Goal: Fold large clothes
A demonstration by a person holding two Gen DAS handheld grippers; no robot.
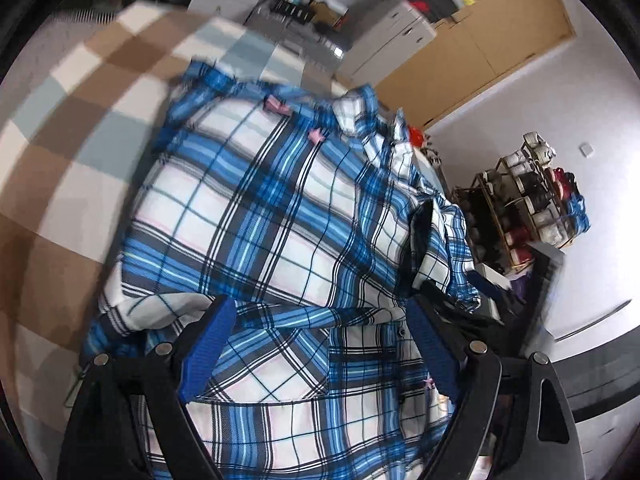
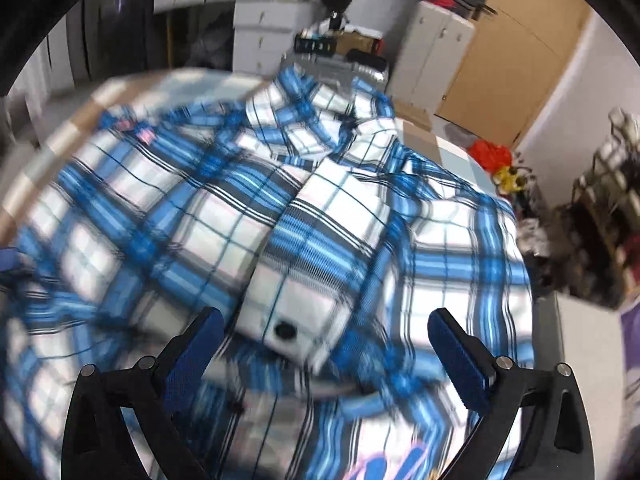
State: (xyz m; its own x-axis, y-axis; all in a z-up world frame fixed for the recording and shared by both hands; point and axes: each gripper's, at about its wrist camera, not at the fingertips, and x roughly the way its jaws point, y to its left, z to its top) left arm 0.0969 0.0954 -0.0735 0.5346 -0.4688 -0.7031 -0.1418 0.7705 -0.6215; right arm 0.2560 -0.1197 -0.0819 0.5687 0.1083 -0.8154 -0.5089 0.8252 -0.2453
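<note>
Shirt (image 1: 280, 216) lies rumpled on the checked cloth (image 1: 80, 128), one part folded over. Your left gripper (image 1: 320, 344) and right gripper (image 2: 326, 356) both hover above it, jaws wide, holding nothing. Mid-fold, likely; next, pick an edge to pinch.

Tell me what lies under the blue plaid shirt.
Under the blue plaid shirt lies a checked cloth in tan, white and pale blue squares, visible past the shirt's far and side edges. What the cloth covers, and anything beneath the shirt's middle, is hidden.
</note>
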